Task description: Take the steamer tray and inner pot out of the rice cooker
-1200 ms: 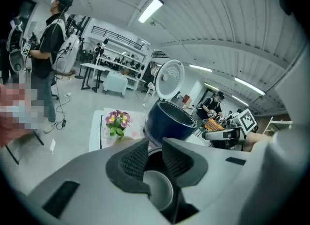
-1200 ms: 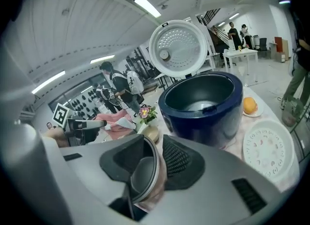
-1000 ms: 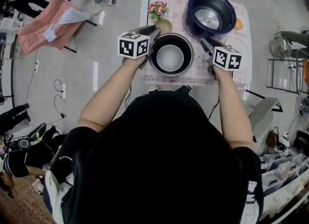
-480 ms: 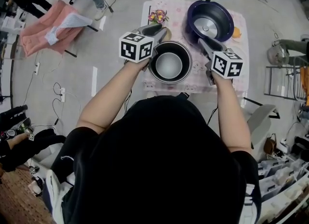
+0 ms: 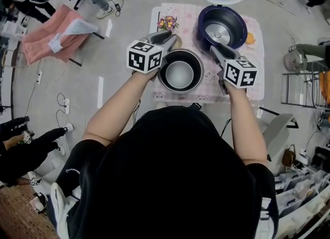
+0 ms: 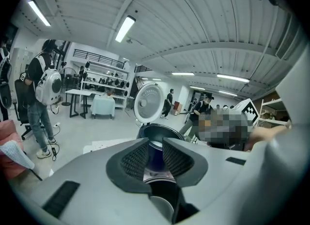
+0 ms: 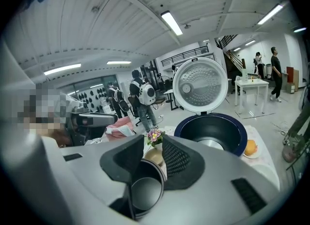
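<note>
Now the pot (image 5: pixel 180 72) hangs between the two pairs. The left tongs (image 6: pixel 155 146) and right tongs (image 7: pixel 154 146) are each narrowed onto its rim, on opposite sides. It's out of the cooker (image 5: pixel 223 27), which gapes just beyond the right pair. The risk: either thin pinch slips or one hand dips. Then the pot tips and drops, or clips the flowers (image 5: pixel 168 10) beyond the left pair.

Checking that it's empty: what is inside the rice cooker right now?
The rice cooker shows only its bare silver heating plate; nothing rests on it. Its near wall hides part of the bottom.
</note>
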`<state>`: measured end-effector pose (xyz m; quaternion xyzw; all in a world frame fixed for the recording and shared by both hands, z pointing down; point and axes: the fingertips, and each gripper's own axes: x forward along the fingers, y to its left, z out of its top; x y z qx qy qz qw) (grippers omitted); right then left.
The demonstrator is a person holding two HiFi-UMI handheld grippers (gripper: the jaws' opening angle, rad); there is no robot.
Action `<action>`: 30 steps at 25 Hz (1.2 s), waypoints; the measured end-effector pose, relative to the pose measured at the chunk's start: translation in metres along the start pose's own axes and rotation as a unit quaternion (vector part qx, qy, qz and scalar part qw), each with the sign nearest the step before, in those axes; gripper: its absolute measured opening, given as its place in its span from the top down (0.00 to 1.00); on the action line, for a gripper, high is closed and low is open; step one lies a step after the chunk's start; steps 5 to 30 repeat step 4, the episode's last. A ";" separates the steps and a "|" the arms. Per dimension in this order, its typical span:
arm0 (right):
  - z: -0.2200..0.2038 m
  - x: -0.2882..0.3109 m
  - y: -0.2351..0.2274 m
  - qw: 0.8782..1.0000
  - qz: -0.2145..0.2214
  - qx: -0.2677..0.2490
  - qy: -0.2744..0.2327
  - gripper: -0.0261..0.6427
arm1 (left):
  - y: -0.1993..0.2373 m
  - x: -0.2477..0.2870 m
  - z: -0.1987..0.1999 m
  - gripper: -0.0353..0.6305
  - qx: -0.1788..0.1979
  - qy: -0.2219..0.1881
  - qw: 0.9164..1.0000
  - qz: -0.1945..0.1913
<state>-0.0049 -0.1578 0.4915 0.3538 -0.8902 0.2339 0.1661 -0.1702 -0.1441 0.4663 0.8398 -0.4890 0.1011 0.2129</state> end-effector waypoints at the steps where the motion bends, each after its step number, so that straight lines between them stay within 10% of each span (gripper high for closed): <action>1: -0.001 -0.001 0.000 1.000 -0.002 0.000 0.001 0.77 | 0.000 -0.001 0.000 0.80 0.000 0.001 1.000 0.000; 30: -0.002 -0.005 0.000 1.000 -0.006 0.001 0.003 0.77 | -0.001 -0.004 -0.001 0.80 0.003 0.002 1.000 0.003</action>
